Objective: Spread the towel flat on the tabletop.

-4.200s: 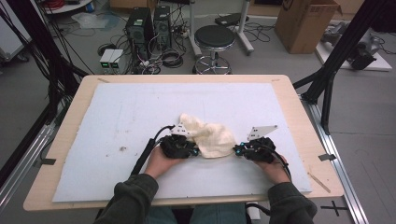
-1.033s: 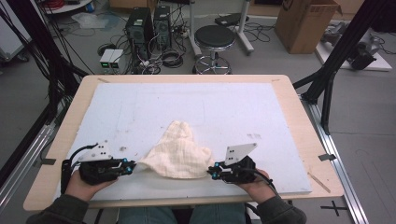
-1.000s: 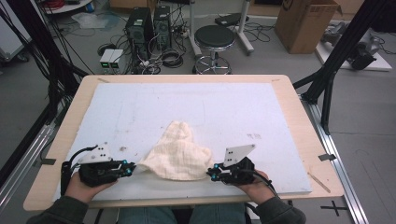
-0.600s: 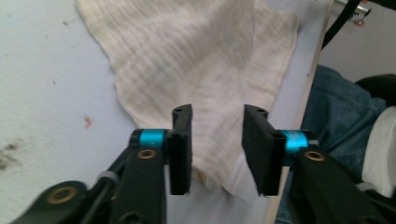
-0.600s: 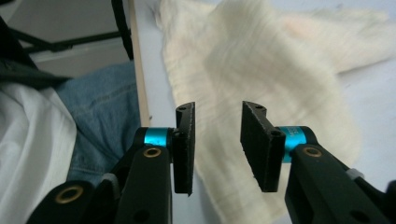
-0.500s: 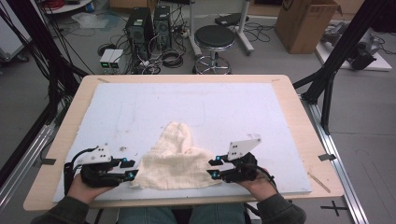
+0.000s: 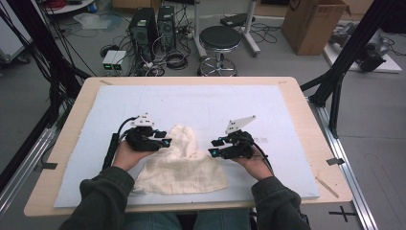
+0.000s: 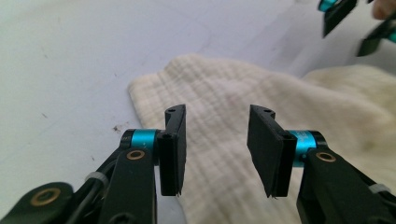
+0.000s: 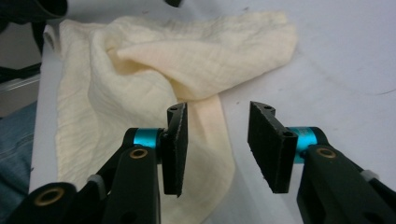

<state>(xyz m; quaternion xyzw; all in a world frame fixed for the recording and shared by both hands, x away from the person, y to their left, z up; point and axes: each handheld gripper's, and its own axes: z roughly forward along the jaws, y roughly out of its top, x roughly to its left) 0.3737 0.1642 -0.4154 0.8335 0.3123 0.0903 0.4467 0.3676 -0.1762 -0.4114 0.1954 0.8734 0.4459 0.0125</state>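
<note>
— Cloth first: where do we have the crumpled cream muslin cloth [image 7: 181,160]?

— Near the table's [image 7: 287,103] front edge, between our left gripper [image 7: 162,138] and right gripper [image 7: 214,146]; both just opened, holding nothing. Its folded underside stays hidden.

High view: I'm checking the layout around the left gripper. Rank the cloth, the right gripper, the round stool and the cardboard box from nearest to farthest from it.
1. Cloth: right beside the left gripper, on its right.
2. Right gripper: across the cloth, to the right.
3. Round stool: on the floor beyond the table's far edge.
4. Cardboard box: on the floor, far right corner.
</note>
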